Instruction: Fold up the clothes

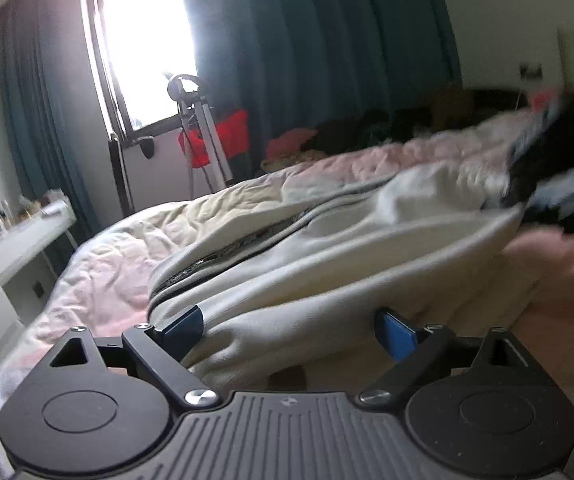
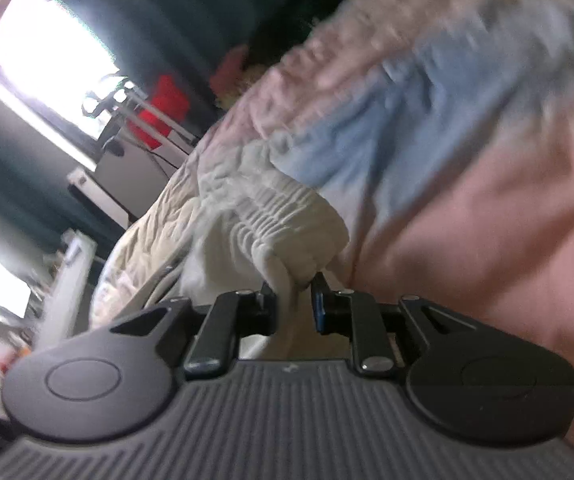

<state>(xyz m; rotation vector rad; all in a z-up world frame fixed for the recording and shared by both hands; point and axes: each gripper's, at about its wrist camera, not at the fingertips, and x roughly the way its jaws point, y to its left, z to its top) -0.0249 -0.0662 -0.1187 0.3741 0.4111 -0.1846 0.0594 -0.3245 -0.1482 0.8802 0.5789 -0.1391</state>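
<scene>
Right wrist view: right gripper (image 2: 294, 296) pinching ribbed cuff of cream jacket (image 2: 287, 220). Left wrist view: left gripper (image 1: 289, 330) spread wide, jacket (image 1: 327, 248) crumpled between and ahead of fingers, zipper open.

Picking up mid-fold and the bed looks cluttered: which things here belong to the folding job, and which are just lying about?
In the job:
- white jacket, spread on the bed
- its ribbed cuff, clamped in the right gripper
- left gripper, jaws open around a fold of the jacket

Lying about:
- quilted bedspread
- dark clothes pile
- red cloth by the window
- desk
</scene>
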